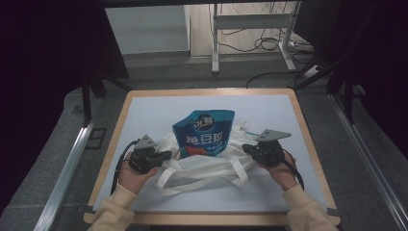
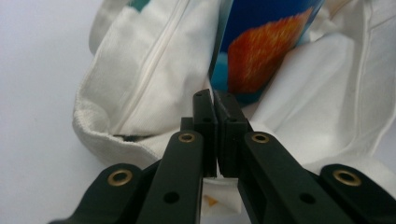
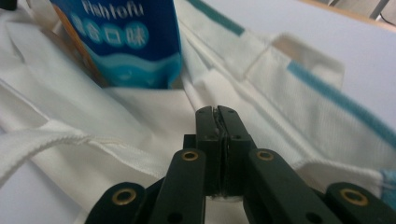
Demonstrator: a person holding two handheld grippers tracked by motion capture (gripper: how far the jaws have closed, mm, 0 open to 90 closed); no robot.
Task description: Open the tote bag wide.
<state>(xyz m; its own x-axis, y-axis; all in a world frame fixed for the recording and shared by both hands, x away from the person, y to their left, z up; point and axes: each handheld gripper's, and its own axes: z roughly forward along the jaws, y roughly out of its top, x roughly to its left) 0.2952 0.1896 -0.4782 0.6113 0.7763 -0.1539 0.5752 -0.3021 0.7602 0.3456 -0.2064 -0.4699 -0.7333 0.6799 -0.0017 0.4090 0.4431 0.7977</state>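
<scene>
A white cloth tote bag (image 1: 207, 166) lies in the middle of the table with its mouth held apart, handles (image 1: 168, 185) trailing toward the front edge. A blue snack pouch (image 1: 204, 132) with an orange picture stands in the bag's mouth. My left gripper (image 1: 166, 155) is at the bag's left rim, its jaws pressed together (image 2: 215, 95) on the white fabric (image 2: 149, 79), just short of the pouch (image 2: 261, 46). My right gripper (image 1: 246, 148) is at the right rim, shut (image 3: 217, 111) with a thin edge of cloth (image 3: 261, 107) pinched at its tips; the pouch (image 3: 126, 42) rises beyond.
The table has a pale mat (image 1: 154, 110) and a wooden border (image 1: 308, 139). Beyond it on the floor stand a white desk frame (image 1: 250, 21) and loose cables (image 1: 269, 45). Dark stands (image 1: 89, 96) flank the table on both sides.
</scene>
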